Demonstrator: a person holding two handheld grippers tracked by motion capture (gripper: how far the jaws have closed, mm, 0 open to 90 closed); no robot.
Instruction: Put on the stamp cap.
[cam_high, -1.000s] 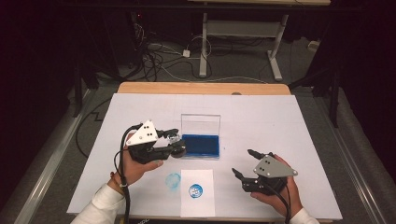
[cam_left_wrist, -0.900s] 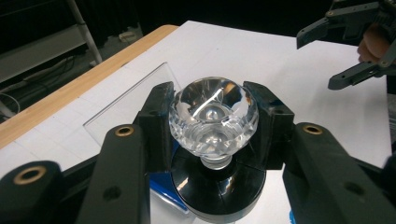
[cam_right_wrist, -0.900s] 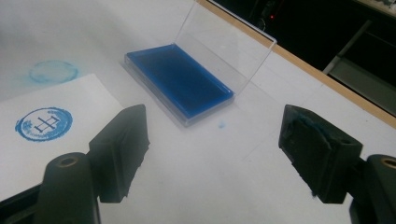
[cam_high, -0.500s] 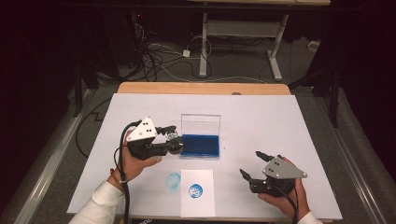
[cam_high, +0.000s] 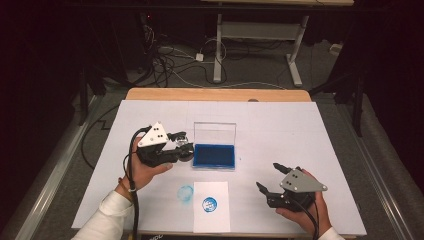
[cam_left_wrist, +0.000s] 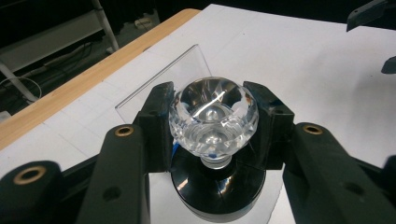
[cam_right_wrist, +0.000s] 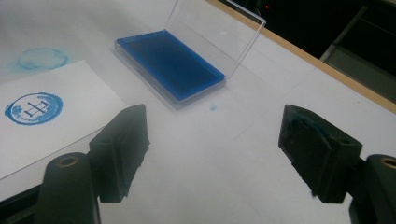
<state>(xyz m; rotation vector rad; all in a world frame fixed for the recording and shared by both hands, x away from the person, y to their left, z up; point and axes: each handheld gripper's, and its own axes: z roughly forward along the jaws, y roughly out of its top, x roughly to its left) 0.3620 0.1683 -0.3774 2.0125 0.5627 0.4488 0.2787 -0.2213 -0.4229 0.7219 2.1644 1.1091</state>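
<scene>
Where the high view looks down on the white table (cam_high: 310, 130), the left tool (cam_high: 184, 146) sits just left of the blue ink pad (cam_high: 214, 155), whose clear lid (cam_high: 215, 133) stands upright behind it. Its jaws are closed on a stamp (cam_high: 186, 152) with a clear knob, held right at the pad's left edge. Nearer the person lies a white sheet (cam_high: 220, 220) bearing a round blue print (cam_high: 209, 203), with a fainter blue ring (cam_high: 185, 192) on the table just left of the sheet. The right tool (cam_high: 270, 179) rests low at the right, well apart from the pad, its jaws spread with nothing between them.

Along the left gripper view, both black jaws press the sides of the stamp's faceted clear knob (cam_left_wrist: 213, 117); the black round base (cam_left_wrist: 217, 191) hangs below it.

Along the right gripper view, the jaws stand wide apart over bare table, holding nothing. Beyond them lie the ink pad (cam_right_wrist: 170, 63) with its lid raised, a small blue speck (cam_right_wrist: 213, 107) beside it, and the printed sheet (cam_right_wrist: 46, 121) at the left.
</scene>
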